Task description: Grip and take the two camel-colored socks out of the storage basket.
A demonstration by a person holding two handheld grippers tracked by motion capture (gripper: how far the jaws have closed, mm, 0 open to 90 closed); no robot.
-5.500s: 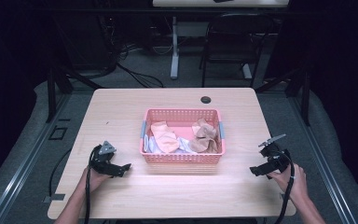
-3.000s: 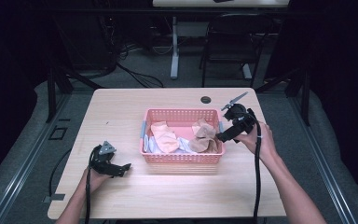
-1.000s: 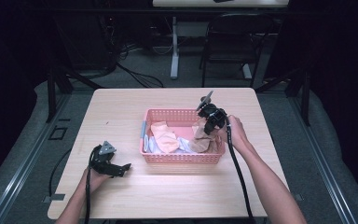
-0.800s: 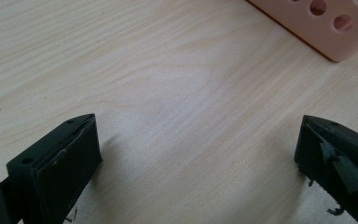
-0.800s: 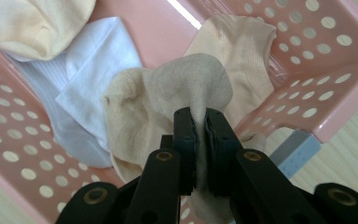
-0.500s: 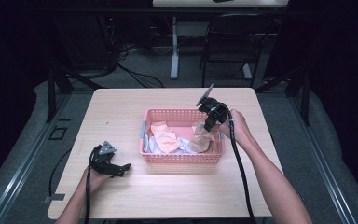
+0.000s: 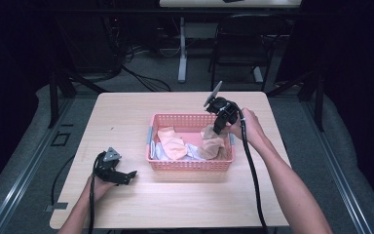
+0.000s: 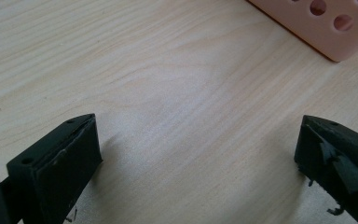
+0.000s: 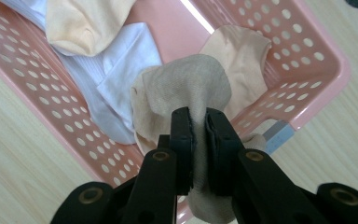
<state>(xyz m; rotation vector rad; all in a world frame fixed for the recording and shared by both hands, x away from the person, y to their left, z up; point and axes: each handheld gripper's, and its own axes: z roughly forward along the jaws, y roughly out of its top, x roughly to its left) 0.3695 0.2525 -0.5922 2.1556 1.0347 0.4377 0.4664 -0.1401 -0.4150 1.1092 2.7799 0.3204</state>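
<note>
The pink basket [image 7: 191,163] stands mid-table and blocks any straight path across the centre of the table [image 7: 126,112]. Bare wood runs wide on its left, in a broad strip on the far side and a narrower strip along the near edge. The left gripper [image 7: 126,175] rests on the near-left wood with its jaws wide apart, the basket's corner just beyond them. The right gripper [image 7: 218,127] hangs over the basket's right end, pinching a tan sock [image 9: 182,88]; other socks [image 7: 172,144] crowd the basket floor, leaving little room there
</note>
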